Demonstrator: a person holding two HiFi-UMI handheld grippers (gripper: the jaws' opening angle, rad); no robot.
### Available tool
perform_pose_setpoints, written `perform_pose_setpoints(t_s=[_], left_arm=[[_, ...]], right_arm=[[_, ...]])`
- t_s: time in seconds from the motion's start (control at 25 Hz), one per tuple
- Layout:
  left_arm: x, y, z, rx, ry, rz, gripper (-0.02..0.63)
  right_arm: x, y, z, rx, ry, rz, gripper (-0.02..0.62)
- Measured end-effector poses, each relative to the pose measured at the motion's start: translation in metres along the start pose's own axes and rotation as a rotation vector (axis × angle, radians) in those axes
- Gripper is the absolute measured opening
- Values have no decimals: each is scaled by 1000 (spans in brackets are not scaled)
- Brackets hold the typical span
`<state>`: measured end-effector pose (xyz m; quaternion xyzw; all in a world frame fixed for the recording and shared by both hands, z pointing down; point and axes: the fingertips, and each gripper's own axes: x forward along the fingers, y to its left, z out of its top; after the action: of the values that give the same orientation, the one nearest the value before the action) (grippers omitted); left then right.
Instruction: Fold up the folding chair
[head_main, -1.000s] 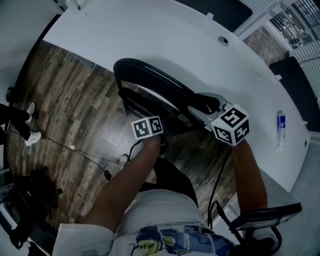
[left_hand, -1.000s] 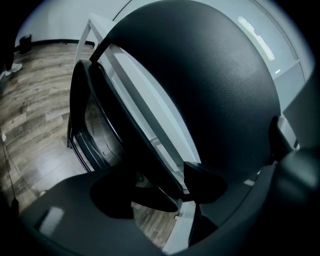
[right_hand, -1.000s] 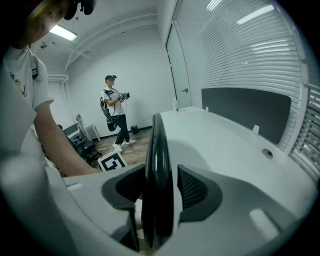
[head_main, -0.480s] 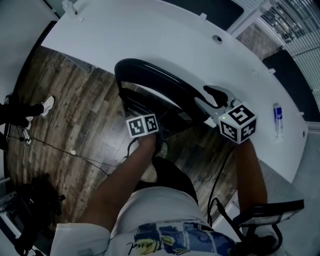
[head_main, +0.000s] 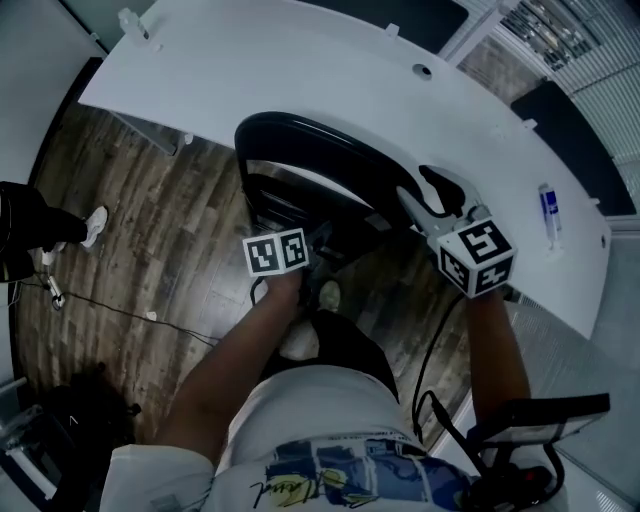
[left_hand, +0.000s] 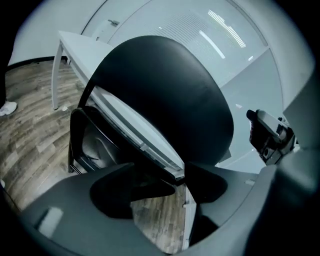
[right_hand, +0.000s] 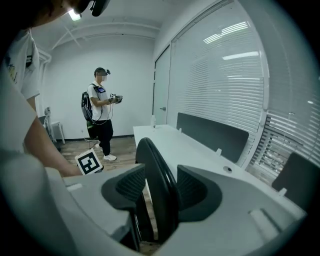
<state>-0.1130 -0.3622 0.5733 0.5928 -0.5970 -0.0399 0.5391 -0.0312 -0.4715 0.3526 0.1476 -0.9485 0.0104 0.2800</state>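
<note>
Subject: black plastic folding chair (head_main: 330, 165), standing on the wood-plank floor (head_main: 150, 220) just beside the near edge of the long white curved desk (head_main: 300, 60), with its rounded backrest (right_hand: 157, 170) on the desk side. It is not yet folded; the seat (left_hand: 100, 145) is tilted partway, with its underside showing.

Right gripper (right_hand: 155, 186): jaws pinch the thin rim of the backrest, one ribbed pad on each side and both touching it.

Left gripper (left_hand: 170, 180): jaws stand fairly wide, with an edge corner of the seat between them. They appear to bear on it, though only at the tips.

Risks noted:
- The left hold is shallow. If the seat pivots further, the corner may slip out and the seat drop back.
- The right grip is on a smooth curved rim. A twist of the wrist could let it slide along the rim and lean the chair against the desk edge.
- The operator's shoe (head_main: 326, 296) is on the side of the chair away from the desk, close under the frame. Closing legs could catch it.
</note>
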Motion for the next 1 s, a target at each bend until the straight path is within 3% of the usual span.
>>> perform_pose_setpoints(t_s=[0.16, 0.28, 0.52, 0.68, 0.84, 1.0], left_arm=[[-30, -2, 5, 76, 4, -39, 322], [-57, -6, 15, 178, -8, -50, 322], [-111, -20, 17, 337, 3, -163, 294], [-150, -20, 5, 393, 37, -224, 256], [-192, -22, -1, 472, 42, -285, 183], [-237, -24, -2, 523, 16, -351, 35]], right_arm=[[-8, 23, -5, 17, 17, -43, 183], [-12, 42, -7, 31, 32, -66, 183], [-28, 84, -17, 76, 41, -121, 163], [-35, 120, -33, 119, 57, -143, 103], [-41, 157, -42, 155, 67, -168, 10], [-44, 195, -49, 186, 79, -174, 3]])
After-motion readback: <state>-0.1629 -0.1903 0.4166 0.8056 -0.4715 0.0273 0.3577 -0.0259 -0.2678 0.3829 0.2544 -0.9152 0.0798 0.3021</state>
